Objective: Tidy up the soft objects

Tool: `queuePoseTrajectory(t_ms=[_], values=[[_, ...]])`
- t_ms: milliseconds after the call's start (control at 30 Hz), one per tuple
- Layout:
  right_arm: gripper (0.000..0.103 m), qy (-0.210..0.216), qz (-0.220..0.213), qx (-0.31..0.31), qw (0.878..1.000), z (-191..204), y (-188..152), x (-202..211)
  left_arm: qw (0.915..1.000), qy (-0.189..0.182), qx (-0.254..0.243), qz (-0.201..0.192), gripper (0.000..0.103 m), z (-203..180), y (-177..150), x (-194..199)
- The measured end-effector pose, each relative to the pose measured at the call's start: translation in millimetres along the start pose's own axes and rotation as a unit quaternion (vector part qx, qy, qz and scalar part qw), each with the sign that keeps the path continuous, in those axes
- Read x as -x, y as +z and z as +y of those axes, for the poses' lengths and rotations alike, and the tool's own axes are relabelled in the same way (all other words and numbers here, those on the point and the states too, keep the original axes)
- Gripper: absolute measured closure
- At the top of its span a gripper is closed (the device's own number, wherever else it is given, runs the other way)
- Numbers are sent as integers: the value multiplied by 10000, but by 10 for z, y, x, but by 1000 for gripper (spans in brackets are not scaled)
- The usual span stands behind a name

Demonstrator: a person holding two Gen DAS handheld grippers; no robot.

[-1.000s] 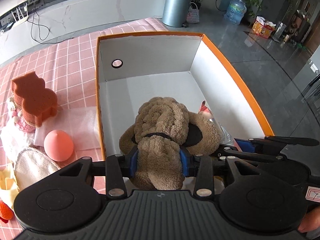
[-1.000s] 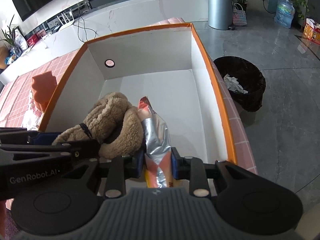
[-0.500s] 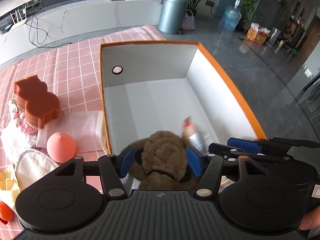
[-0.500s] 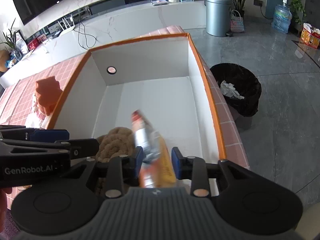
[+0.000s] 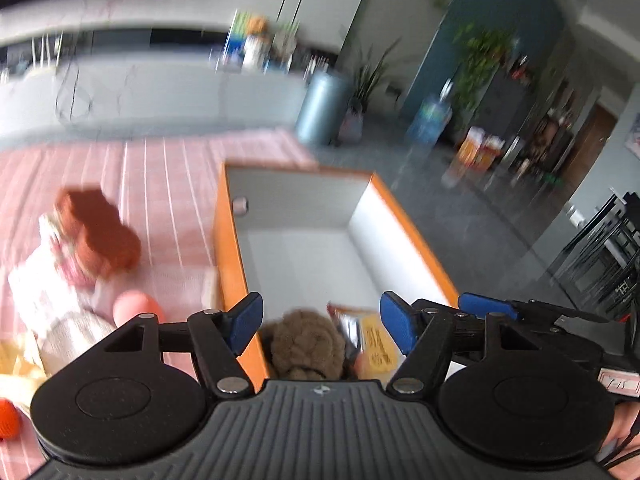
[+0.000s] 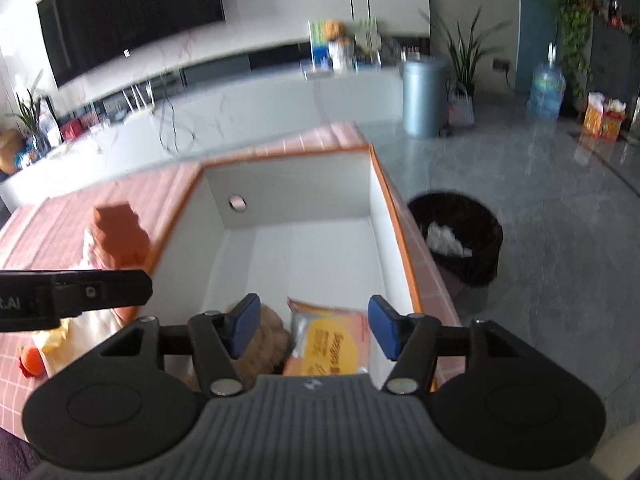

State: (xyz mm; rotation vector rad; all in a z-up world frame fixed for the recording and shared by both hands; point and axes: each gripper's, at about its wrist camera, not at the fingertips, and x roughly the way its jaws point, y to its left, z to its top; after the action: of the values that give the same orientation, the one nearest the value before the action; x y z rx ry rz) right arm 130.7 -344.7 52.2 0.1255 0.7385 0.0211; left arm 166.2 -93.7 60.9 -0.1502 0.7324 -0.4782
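A brown plush toy [image 5: 306, 346] lies at the near end of the white box with orange rim [image 5: 416, 236], beside an orange and silver snack packet [image 5: 372, 344]. My left gripper [image 5: 322, 322] is open and empty, raised above the plush. My right gripper [image 6: 314, 326] is open and empty above the packet [image 6: 330, 346], with the plush [image 6: 266, 344] to its left. The box [image 6: 394, 216] shows in both views. The left wrist view is blurred.
On the pink checked tablecloth [image 5: 160, 184] left of the box lie an orange sponge block [image 5: 96, 234], a pink ball [image 5: 134, 308], cloths and a small orange toy [image 5: 8, 418]. A black waste bin [image 6: 460, 236] stands on the floor right of the table.
Both grippers opened, releasing the plush and the packet into the box. Both have lifted up and back, tilting toward the room.
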Motion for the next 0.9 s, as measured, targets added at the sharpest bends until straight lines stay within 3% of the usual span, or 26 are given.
queuePoseTrajectory(t_ms=[233, 367, 533, 700, 800, 900], values=[[39, -61, -1385, 71, 9903, 368, -234, 363, 9903, 372, -392, -1282, 25, 123, -204, 497], [38, 109, -1597, 226, 9868, 686, -367, 431, 9794, 811, -491, -1781, 25, 217, -385, 719], [38, 331, -1688, 515, 9837, 1098, -549, 429, 9739, 1224, -368, -1875, 25, 477, -576, 913], [38, 581, -1647, 716, 9820, 1441, -755, 380, 9686, 1713, 184, -1793, 25, 912, -760, 1066], [39, 724, -1563, 957, 9804, 1638, -869, 337, 9698, 1770, 508, -1599, 25, 1128, -852, 1100], [39, 879, -1471, 1090, 9792, 1785, -973, 269, 9721, 1795, 484, -1429, 34, 1262, -955, 1100]])
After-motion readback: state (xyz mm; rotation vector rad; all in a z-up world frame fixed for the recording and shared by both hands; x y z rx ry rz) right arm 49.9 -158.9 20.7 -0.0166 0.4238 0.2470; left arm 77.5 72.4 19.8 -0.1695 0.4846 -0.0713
